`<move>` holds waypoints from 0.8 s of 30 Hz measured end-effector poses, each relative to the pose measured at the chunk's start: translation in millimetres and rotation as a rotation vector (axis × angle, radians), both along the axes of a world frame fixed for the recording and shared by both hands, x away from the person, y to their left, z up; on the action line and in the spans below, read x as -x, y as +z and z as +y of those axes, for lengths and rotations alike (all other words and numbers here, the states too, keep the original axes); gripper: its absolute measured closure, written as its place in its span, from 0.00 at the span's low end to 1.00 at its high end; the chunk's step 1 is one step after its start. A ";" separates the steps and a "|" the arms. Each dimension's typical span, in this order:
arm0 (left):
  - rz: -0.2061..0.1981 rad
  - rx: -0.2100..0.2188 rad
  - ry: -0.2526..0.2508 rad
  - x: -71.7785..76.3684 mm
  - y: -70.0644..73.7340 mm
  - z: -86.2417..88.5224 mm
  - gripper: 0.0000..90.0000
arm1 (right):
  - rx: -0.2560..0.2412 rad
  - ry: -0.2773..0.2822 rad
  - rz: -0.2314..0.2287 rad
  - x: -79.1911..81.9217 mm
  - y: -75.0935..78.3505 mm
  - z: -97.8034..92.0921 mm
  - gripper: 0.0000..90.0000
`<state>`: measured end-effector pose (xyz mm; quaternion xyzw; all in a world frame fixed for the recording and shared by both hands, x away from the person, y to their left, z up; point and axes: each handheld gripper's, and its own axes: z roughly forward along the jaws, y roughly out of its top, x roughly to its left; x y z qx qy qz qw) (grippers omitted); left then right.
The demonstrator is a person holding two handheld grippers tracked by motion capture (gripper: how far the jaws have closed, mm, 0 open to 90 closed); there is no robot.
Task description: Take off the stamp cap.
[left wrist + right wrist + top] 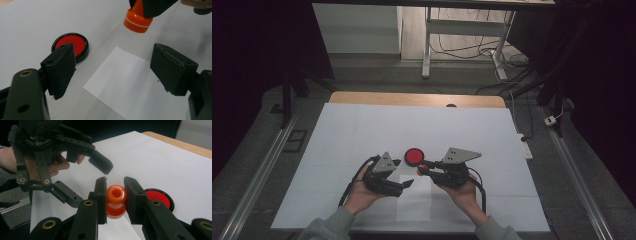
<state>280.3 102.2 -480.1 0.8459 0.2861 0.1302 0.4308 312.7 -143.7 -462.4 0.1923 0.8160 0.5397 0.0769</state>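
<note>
An orange stamp [116,195] with a white ring sits clamped between the jaws of my right gripper [115,188], held a little above the table. In the high view that gripper [423,169] is just right of a round red ink pad [414,156] in a black case. A white sheet of paper [414,202] lies in front of the pad. My left gripper [407,184] hovers over the sheet's left edge, open and holding nothing. In the left gripper view its jaws [113,65] frame the paper [135,85], with the pad [70,46] on the left and the stamp [138,21] at the top.
The table has a white cover [362,135] with a wooden edge [412,99] along the far side. Beyond it stand desk legs [427,45] and loose cables [472,50] on the floor. A metal rail [257,175] runs along the table's left side.
</note>
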 end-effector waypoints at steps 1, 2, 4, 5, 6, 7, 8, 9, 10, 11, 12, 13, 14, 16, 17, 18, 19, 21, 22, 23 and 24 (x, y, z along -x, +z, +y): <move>0.000 0.000 -0.003 -0.1 0.0 -0.8 0.23 | 0.001 0.001 0.001 0.0 -0.4 0.5 0.80; 0.000 0.000 -0.005 -0.2 0.0 -1.9 0.23 | 0.002 0.003 0.002 -0.1 -0.7 1.2 0.80; -0.001 0.000 -0.010 -0.6 0.1 -4.2 0.23 | 0.002 0.004 0.002 -0.2 -0.9 1.9 0.80; 0.001 0.001 -0.011 -0.7 0.0 -5.4 0.23 | 0.002 0.004 0.002 -0.2 -0.9 1.9 0.80; 0.000 -0.001 -0.014 -1.1 -0.2 -6.5 0.23 | 0.002 0.004 0.002 -0.3 -1.0 2.1 0.80; 0.001 0.000 -0.015 -1.3 -0.4 -7.8 0.23 | 0.001 0.003 0.003 -0.6 -1.2 2.4 0.80; 0.002 -0.001 -0.017 -1.5 -0.5 -8.9 0.23 | 0.001 0.003 0.003 -0.6 -1.2 2.4 0.80; 0.002 -0.001 -0.020 -1.7 -0.7 -10.2 0.24 | 0.001 0.003 0.003 -0.7 -1.3 2.6 0.80; 0.002 -0.001 -0.021 -1.7 -0.8 -10.9 0.24 | 0.001 0.003 0.004 -0.8 -1.4 2.8 0.80; 0.002 -0.001 -0.024 -1.9 -0.9 -11.8 0.24 | 0.002 0.003 0.004 -1.2 -1.8 3.0 0.80; 0.002 -0.001 -0.026 -2.2 -1.0 -12.4 0.24 | 0.002 0.003 0.005 -1.4 -2.0 3.2 0.80; 0.002 0.000 -0.027 -2.3 -1.0 -13.1 0.24 | 0.002 0.003 0.005 -1.4 -2.0 3.2 0.80; 0.002 -0.001 -0.028 -2.4 -1.1 -13.8 0.24 | 0.002 0.004 0.006 -1.4 -2.2 3.4 0.80; -0.001 -0.001 -0.033 -2.6 -1.0 -15.3 0.25 | 0.002 0.004 0.005 -1.5 -2.5 4.0 0.80; -0.001 0.000 -0.034 -2.6 -0.9 -16.1 0.26 | 0.002 0.004 0.006 -1.6 -2.5 4.2 0.80; -0.003 0.001 -0.038 -2.8 -1.0 -17.1 0.27 | 0.002 0.004 0.006 -1.6 -2.6 4.5 0.80; -0.002 0.001 -0.038 -2.8 -1.0 -17.7 0.27 | 0.002 0.004 0.006 -1.6 -2.6 4.5 0.80; -0.002 0.000 -0.042 -3.1 -1.2 -19.3 0.29 | 0.001 0.004 0.007 -1.9 -2.6 4.6 0.80; -0.002 0.001 -0.042 -3.2 -1.2 -19.7 0.29 | 0.001 0.004 0.007 -1.9 -2.6 4.6 0.80; -0.002 0.000 -0.043 -3.3 -1.2 -20.1 0.30 | 0.000 0.004 0.007 -1.9 -2.4 4.5 0.80; -0.002 0.001 -0.044 -3.4 -1.1 -20.5 0.30 | -0.001 0.004 0.007 -2.0 -2.4 4.5 0.80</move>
